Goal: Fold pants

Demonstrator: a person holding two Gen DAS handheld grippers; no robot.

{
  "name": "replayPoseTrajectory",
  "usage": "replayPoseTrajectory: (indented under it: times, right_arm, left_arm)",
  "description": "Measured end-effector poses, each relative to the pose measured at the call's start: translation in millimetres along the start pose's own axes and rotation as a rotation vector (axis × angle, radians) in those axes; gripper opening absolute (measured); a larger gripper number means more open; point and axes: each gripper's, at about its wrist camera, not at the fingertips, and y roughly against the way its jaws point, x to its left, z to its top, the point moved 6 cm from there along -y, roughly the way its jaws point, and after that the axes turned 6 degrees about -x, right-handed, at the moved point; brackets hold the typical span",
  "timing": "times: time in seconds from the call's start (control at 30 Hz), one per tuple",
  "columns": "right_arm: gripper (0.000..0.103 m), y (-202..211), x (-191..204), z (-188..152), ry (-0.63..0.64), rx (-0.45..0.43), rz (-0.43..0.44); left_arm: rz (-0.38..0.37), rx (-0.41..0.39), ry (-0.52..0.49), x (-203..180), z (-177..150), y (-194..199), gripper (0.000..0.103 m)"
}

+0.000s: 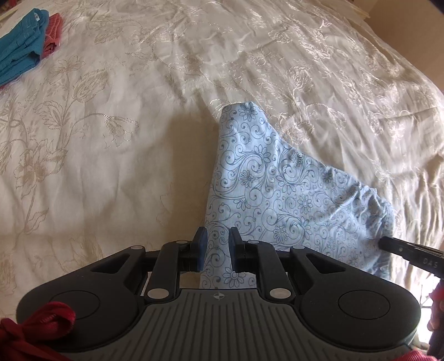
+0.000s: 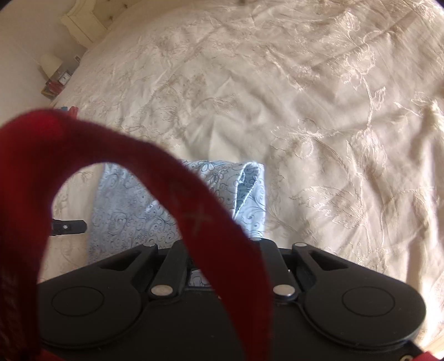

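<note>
The pants (image 1: 280,194) are light blue with a dark swirl-and-flower print. They lie bunched on the cream bedspread (image 1: 111,138). My left gripper (image 1: 217,247) points down at their near edge, its blue pads (image 1: 200,244) shut on a fold of the cloth. A black finger of my right gripper (image 1: 387,242) touches the pants' right edge. In the right wrist view the pants (image 2: 125,200) lie just ahead, and a red strap (image 2: 194,208) hides that gripper's fingertips. The left gripper's finger (image 2: 69,226) shows at the pants' left side.
Folded teal (image 1: 19,55) and red (image 1: 52,36) clothes lie at the bed's far left corner. A nightstand with a lamp (image 2: 51,65) and the headboard (image 2: 80,25) stand beyond the bed. The bed's edge (image 1: 424,83) falls away at the right.
</note>
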Motion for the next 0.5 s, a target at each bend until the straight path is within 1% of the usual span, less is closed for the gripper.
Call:
replayPoseTrajectory:
  times: [0.03,0.07,0.1,0.17,0.2,0.23,0.27,0.33,0.4,0.5]
  right_arm:
    - [0.029,-4.9,-4.0,-1.3,-0.014,0.021,-0.015]
    - [0.036,-4.2,-5.8,-0.6,-0.038,0.017,-0.007]
    - [0.04,1.6,-6.0,1.6,-0.062,-0.015,0.009]
    - [0.06,12.4,-4.0,5.9,-0.053,-0.081,0.028]
    - [0.063,14.8,-3.1,6.9,-0.034,-0.096,0.024]
    - [0.063,14.6,-2.5,7.4,-0.019,-0.097,0.022]
    - [0.063,12.4,-2.3,7.3,-0.013,-0.09,0.024]
    - [0.063,5.9,-3.1,6.5,-0.018,-0.064,0.031]
    - [0.063,-1.7,-2.4,4.0,-0.018,-0.044,0.053]
    - [0.063,-11.4,-0.6,2.1,-0.003,-0.016,0.069]
  left_arm:
    - [0.0,0.001,-0.011,-2.3,0.5,-0.9,0.016]
    - [-0.003,-0.01,-0.029,-5.4,1.3,-0.2,0.016]
    - [-0.005,-0.026,-0.046,-8.3,2.4,0.9,0.017]
    - [-0.007,-0.055,-0.078,-13.5,4.4,2.1,0.021]
    - [-0.011,-0.063,-0.093,-16.1,5.2,2.0,0.024]
    - [-0.018,-0.064,-0.103,-18.3,5.8,1.0,0.031]
    - [-0.028,-0.057,-0.108,-20.0,5.8,-0.5,0.035]
    - [-0.043,-0.038,-0.11,-22.5,6.4,-6.0,0.055]
    - [-0.033,-0.037,-0.121,-23.3,6.5,-10.7,0.06]
    - [-0.015,-0.02,-0.131,-22.0,6.0,-18.8,0.06]
